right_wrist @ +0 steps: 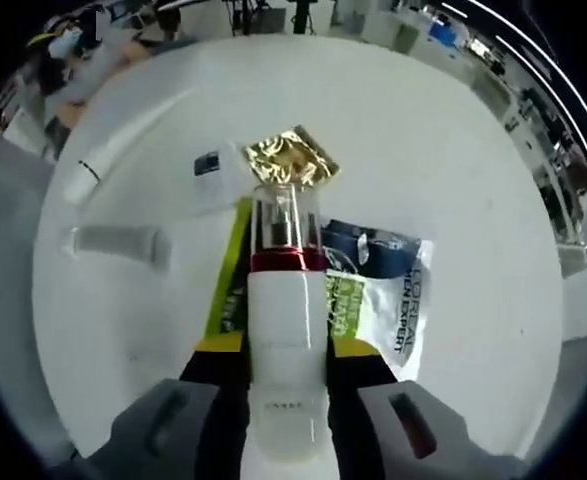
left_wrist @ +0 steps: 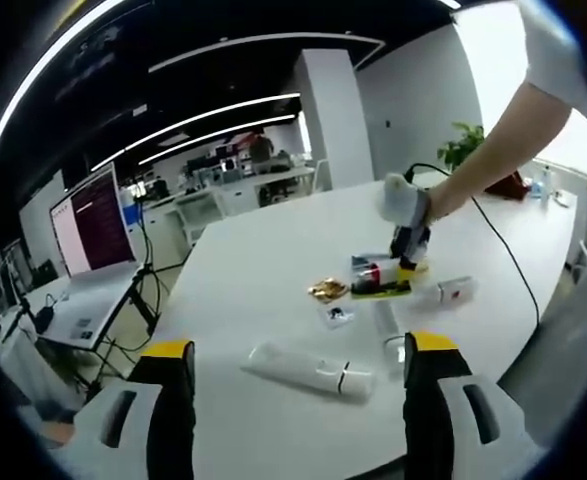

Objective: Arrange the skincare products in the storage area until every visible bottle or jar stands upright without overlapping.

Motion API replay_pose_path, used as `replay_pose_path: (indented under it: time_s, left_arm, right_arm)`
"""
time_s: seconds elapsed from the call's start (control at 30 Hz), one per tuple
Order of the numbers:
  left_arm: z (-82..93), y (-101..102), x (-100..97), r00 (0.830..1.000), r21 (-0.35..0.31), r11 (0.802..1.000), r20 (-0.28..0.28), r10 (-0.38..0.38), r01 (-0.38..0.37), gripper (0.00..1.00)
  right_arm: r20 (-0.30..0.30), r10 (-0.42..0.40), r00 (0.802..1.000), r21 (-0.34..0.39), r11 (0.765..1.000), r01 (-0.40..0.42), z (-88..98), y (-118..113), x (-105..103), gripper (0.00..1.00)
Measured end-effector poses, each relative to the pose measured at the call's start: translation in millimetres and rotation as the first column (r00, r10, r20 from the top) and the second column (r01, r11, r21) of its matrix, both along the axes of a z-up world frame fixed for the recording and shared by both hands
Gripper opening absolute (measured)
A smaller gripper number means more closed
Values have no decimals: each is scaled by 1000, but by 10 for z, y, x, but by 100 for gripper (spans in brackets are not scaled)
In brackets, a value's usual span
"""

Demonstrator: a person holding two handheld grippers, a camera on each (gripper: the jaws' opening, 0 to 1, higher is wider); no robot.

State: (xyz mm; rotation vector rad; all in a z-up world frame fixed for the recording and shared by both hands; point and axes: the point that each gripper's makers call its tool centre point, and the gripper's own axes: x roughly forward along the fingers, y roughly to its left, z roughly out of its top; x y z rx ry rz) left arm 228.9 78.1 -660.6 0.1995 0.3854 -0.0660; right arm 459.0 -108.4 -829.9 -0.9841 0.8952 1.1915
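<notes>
In the right gripper view the right gripper (right_wrist: 286, 375) has its jaws closed on a white bottle (right_wrist: 285, 330) with a red band and a clear cap, which runs straight out between them and lies over the sachets (right_wrist: 378, 290) on the white desk (right_wrist: 453, 150). Past the cap sits a gold foil packet (right_wrist: 291, 158), with a small white sachet (right_wrist: 210, 170) beside it; off to the side lie a white tube (right_wrist: 123, 140) and a pale stick (right_wrist: 113, 242), each flat and apart from the others. The left gripper view adds the wider scene: the left gripper (left_wrist: 298, 375) hovers with its jaws spread wide and holding nothing, the long white tube (left_wrist: 311, 370) lying on the desk between and just beyond them. Farther off, the person's hand (left_wrist: 405, 198) brings the right gripper down over the sachets, and a small capped bottle (left_wrist: 451, 290) lies on its side near them. The desk is broad and bare around the cluster, its edge near the jaws.
</notes>
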Motion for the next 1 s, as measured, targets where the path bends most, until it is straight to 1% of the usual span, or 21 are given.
replay_pose_path:
  time_s: [0.07, 0.2, 0.4, 0.43, 0.5, 0.53, 0.57, 0.6, 0.63, 0.77, 0.93, 1.0]
  left_arm:
    - [1, 5, -1, 1000, 0, 1000, 0, 3, -3, 80]
    - [5, 8, -1, 1000, 1, 1000, 3, 4, -4, 80]
    - [6, 24, -6, 1000, 4, 1000, 3, 10, -10, 80]
    - [11, 23, -5, 1000, 4, 1000, 3, 10, -10, 80]
    - [14, 18, -5, 1000, 3, 1000, 2, 8, -8, 80]
    - [13, 15, -5, 1000, 3, 1000, 1, 7, -7, 80]
    - [16, 12, -5, 1000, 4, 1000, 1, 6, -6, 80]
    - [21, 11, -5, 1000, 6, 1000, 2, 6, -6, 80]
    - [24, 13, -5, 1000, 6, 1000, 3, 7, -7, 79]
    - [35, 10, -4, 1000, 0, 1000, 5, 5, -5, 79]
    - [48, -12, -3, 1000, -3, 1000, 8, -3, 3, 79]
    - [55, -20, -3, 1000, -7, 1000, 10, -6, 6, 79]
  right_arm:
    - [1, -22, 1000, -4, 1000, 22, -6, -11, 12, 29]
    - [7, -19, 1000, -13, 1000, 19, -11, -23, 3, 28]
    - [31, -21, 999, 3, 1000, 21, -3, -34, -8, 28]
    - [28, -43, 999, 6, 999, 43, 5, -39, -32, 28]
    - [15, -48, 999, 26, 999, 48, 16, -14, -92, 28]
    - [20, -47, 999, 30, 999, 46, 7, -18, -101, 28]
    - [46, -36, 998, 32, 999, 34, 15, -21, -103, 27]
    - [60, -31, 998, 30, 999, 29, 29, -27, -109, 27]
    - [65, -33, 997, 32, 999, 31, 45, -36, -118, 27]
    - [80, -81, 993, 93, 993, 74, 195, -75, -96, 27]
    - [120, -110, 987, 147, 985, 92, 407, -122, -128, 27]
    - [129, -112, 985, 166, 982, 90, 474, -138, -192, 27]
